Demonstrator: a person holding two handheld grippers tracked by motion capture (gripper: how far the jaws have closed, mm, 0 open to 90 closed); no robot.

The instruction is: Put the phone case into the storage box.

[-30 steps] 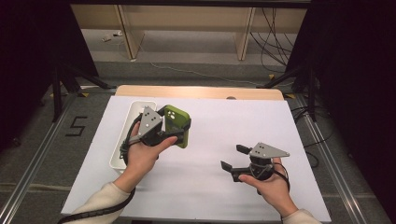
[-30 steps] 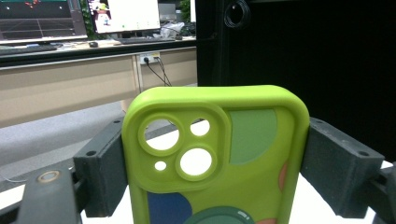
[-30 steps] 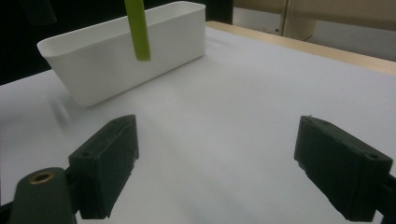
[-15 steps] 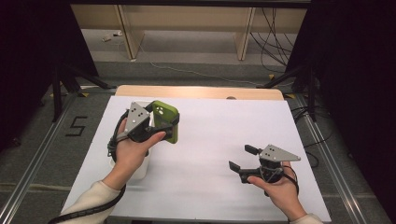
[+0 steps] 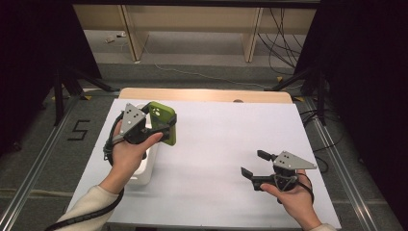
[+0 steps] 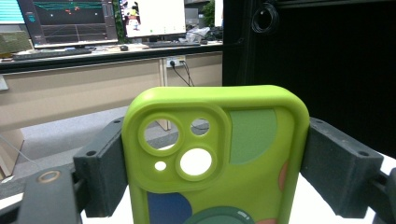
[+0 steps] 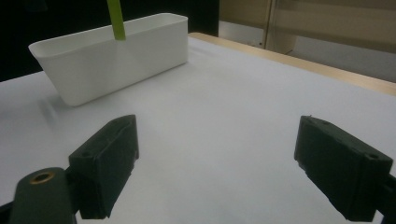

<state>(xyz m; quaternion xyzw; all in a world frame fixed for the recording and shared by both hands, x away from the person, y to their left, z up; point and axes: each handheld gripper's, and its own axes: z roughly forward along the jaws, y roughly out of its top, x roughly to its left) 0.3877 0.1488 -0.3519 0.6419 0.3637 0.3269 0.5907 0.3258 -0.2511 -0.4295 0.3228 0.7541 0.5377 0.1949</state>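
L gripper clamps green phone case upright, held above white tray at table's left. R gripper jaws apart, nothing between, over bare white table, well apart from tray.

Lime-green soft phone case: darker green patch beside the camera cutout, blue patch below the cutout, small orange bits at the edge beside and below it, dark green ring at the bottom. White rectangular plastic bin. White table sheet, tan wooden edge beyond it. Black gripper pads, grey plate.
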